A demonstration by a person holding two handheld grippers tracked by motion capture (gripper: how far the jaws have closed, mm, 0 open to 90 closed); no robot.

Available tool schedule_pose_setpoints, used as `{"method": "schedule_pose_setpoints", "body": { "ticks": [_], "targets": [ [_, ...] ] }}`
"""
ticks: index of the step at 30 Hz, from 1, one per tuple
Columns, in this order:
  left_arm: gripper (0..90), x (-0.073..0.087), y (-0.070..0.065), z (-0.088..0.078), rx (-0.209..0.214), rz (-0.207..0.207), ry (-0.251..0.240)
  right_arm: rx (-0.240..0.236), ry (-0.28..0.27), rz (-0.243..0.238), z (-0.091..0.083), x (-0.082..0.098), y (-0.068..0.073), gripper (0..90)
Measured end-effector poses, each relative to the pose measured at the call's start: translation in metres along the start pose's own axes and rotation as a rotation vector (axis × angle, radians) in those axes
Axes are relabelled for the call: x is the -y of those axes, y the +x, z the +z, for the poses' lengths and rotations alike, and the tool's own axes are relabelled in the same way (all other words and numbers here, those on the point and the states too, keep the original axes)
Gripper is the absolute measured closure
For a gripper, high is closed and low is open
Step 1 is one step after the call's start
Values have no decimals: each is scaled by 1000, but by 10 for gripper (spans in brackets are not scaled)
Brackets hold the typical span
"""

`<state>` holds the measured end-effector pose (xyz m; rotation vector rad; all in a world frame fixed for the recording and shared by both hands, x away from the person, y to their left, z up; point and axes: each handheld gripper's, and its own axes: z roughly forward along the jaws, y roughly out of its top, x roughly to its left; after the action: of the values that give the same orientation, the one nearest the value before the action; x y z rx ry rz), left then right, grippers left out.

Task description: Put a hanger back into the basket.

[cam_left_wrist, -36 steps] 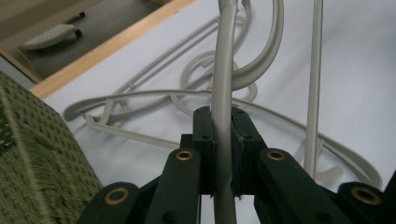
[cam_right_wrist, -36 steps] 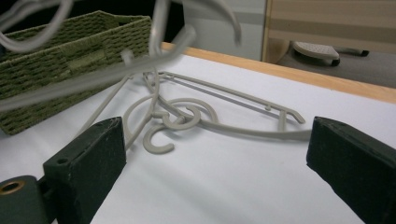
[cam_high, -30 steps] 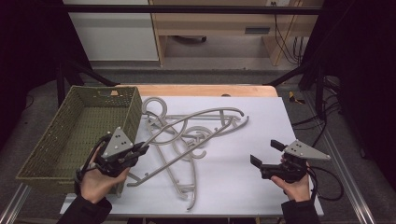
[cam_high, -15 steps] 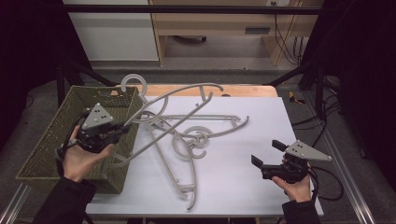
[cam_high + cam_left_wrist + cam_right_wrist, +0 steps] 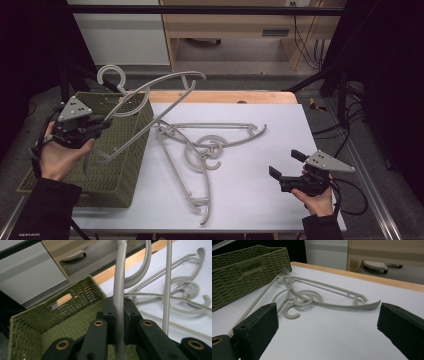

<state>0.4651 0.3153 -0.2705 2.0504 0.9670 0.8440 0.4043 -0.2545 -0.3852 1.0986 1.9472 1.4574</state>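
Lifted off the white table [image 5: 250, 200] since a second ago, one grey hanger [image 5: 150, 107] now hangs tilted above the green woven basket [image 5: 127, 165] at the left, its hook [image 5: 107, 75] toward the far side. Its bar is clamped between the jaws of the left gripper [image 5: 119, 315] over the basket. Two more hangers [image 5: 200, 155] lie tangled on the table just right of the basket. Near the right edge, the right gripper [image 5: 285, 165] rests with its jaws spread wide, holding nothing.

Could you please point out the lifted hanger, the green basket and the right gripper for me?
lifted hanger [image 5: 165, 82]: high view, on its curved shoulder bar.
green basket [image 5: 131, 150]: high view, on its woven right wall.
right gripper [image 5: 286, 164]: high view, midway between its open fingertips.
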Motion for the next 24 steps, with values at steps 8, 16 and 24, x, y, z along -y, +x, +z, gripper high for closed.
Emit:
{"method": "schedule_pose_setpoints", "body": {
  "ticks": [8, 16, 24],
  "targets": [
    [825, 20, 25, 0, -33, -21, 35, -1, 1, -3, 0, 0, 0, 37],
    [824, 44, 50, -2, -72, -52, 68, -4, 5, -3, 1, 0, 0, 37],
    [824, 71, 72, -7, -102, -101, 100, -6, 9, -6, 2, 1, 0, 36]
  ]
}}
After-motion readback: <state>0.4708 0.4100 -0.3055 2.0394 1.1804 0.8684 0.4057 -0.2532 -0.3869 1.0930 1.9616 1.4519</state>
